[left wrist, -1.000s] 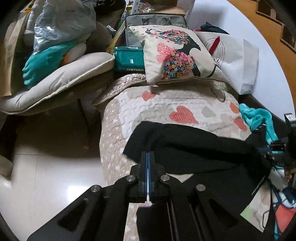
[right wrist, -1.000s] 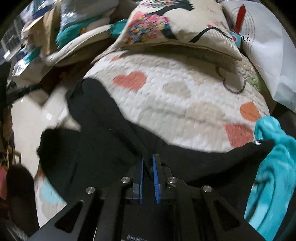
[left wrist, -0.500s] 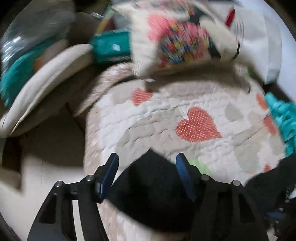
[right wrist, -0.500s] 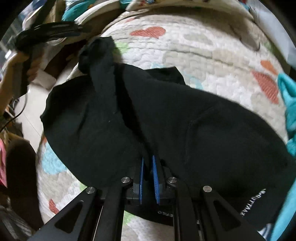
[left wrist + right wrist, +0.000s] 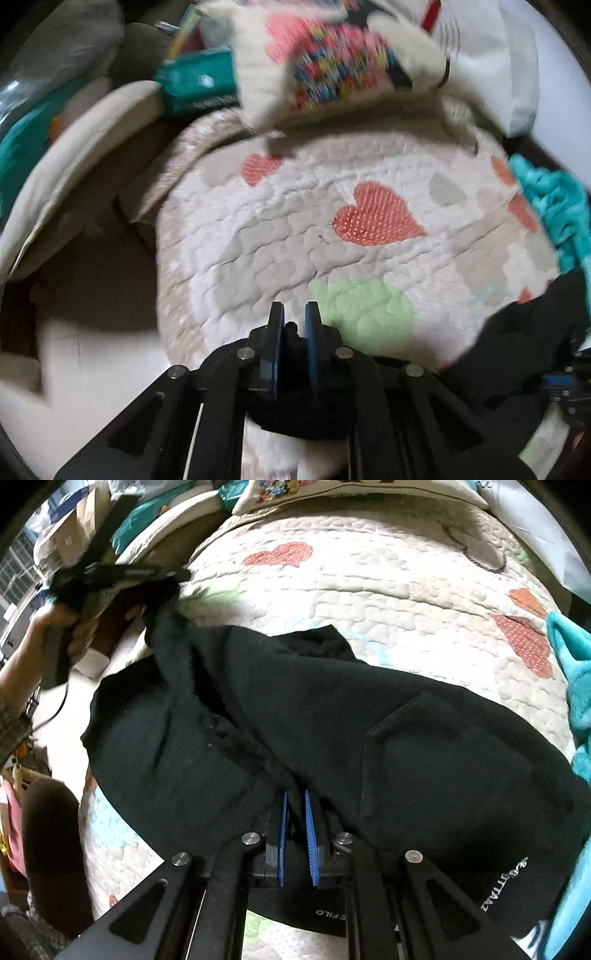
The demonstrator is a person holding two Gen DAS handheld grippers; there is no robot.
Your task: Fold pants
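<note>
— How are the black pants (image 5: 280,716) lying?
— Spread on the quilted bed (image 5: 369,576) ahead of the right gripper (image 5: 294,805), long axis running left toward the left gripper (image 5: 293,325).
— And the jaws?
— Both clenched on black fabric — one edge pinched at each end.

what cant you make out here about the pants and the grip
- Left wrist view: motion blur smears the pillow print.
- Left gripper fingers pinch black pants; how much cloth is unclear.
- Right wrist view: right gripper covers the pants' near edge; waistband lettering is partly cut off.
</note>
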